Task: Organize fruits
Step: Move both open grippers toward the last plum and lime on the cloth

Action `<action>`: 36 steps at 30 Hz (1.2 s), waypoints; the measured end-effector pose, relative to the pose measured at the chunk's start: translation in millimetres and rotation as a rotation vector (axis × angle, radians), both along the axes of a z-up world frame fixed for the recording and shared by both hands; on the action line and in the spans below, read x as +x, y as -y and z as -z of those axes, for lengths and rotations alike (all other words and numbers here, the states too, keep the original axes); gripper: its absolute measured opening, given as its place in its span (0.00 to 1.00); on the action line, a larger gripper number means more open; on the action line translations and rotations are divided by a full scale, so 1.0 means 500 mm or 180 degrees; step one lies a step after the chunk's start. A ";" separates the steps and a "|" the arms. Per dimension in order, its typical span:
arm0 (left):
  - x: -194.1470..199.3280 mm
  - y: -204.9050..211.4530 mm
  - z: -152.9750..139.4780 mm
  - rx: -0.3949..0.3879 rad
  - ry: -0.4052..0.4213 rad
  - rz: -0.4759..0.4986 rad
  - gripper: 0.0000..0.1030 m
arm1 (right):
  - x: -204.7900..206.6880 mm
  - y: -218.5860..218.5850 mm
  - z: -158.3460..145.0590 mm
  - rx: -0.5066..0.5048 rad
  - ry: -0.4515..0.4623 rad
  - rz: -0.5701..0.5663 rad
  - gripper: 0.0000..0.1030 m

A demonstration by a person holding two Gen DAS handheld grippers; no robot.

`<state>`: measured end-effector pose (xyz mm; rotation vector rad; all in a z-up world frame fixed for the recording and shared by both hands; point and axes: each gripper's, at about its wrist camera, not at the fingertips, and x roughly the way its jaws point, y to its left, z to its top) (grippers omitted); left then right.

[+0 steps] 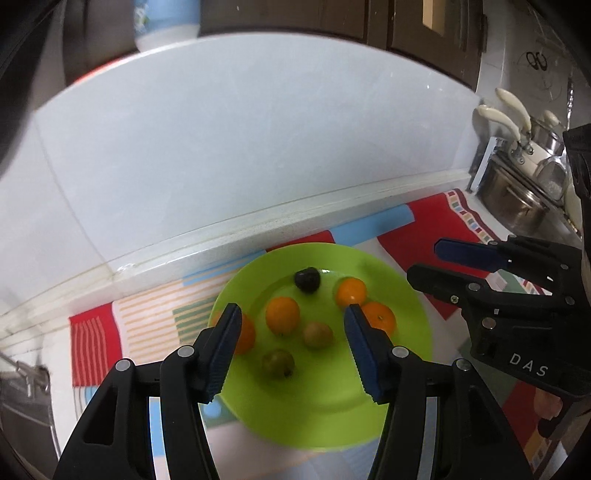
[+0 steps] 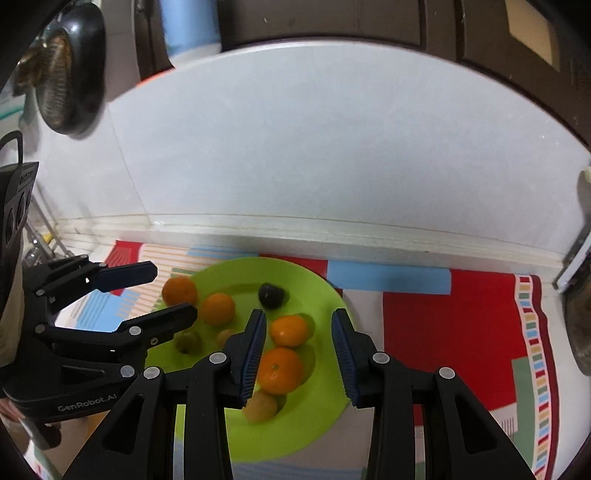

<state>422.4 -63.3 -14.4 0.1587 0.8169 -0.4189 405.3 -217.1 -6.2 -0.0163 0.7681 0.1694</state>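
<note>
1. Plate: one lime-green plate (image 1: pixel 325 413) lies on a patterned red, blue and striped mat (image 1: pixel 92 343) on the counter, close to the white tiled wall (image 1: pixel 240 147).
2. Fruit on the plate, seven pieces: four oranges (image 1: pixel 282 315), two small yellow-green fruits (image 1: pixel 317 335), one dark plum-like fruit (image 1: pixel 307 280). The leftmost orange (image 1: pixel 248 334) is partly hidden behind the left gripper's finger (image 1: pixel 221 350).
3. Left gripper (image 1: pixel 291 350): claws spread apart above the plate, nothing between them, no fruit touched.
4. Right gripper (image 2: pixel 298 354): claws parted with a gap, over the plate's right half, and an orange (image 2: pixel 279 370) shows between them from above; no pad contact with it can be seen.
5. Writing: "D A S" on the right gripper's body in the left wrist view; "GenRobot.AI" on the left gripper's body in the right wrist view.
6. Surroundings: steel pots (image 1: pixel 517 199) with cream handles at far right; a blue-and-white container (image 1: pixel 166 22) above the wall at upper left.
</note>
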 end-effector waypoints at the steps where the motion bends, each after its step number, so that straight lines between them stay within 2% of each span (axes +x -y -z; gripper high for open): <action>1: -0.011 -0.002 -0.005 -0.0019 0.0013 -0.0013 0.56 | -0.011 -0.001 -0.005 0.0020 0.0016 -0.0009 0.37; 7: -0.082 -0.029 -0.036 -0.0182 0.0047 -0.0069 0.57 | -0.079 -0.010 -0.029 0.0109 0.0117 -0.0059 0.37; 21: -0.226 -0.106 -0.085 -0.0221 0.0285 -0.0405 0.59 | -0.203 -0.059 -0.073 0.0112 0.0314 -0.0186 0.37; 36: -0.340 -0.206 -0.094 -0.0237 0.0320 -0.0598 0.60 | -0.303 -0.158 -0.079 0.0101 0.0366 -0.0410 0.37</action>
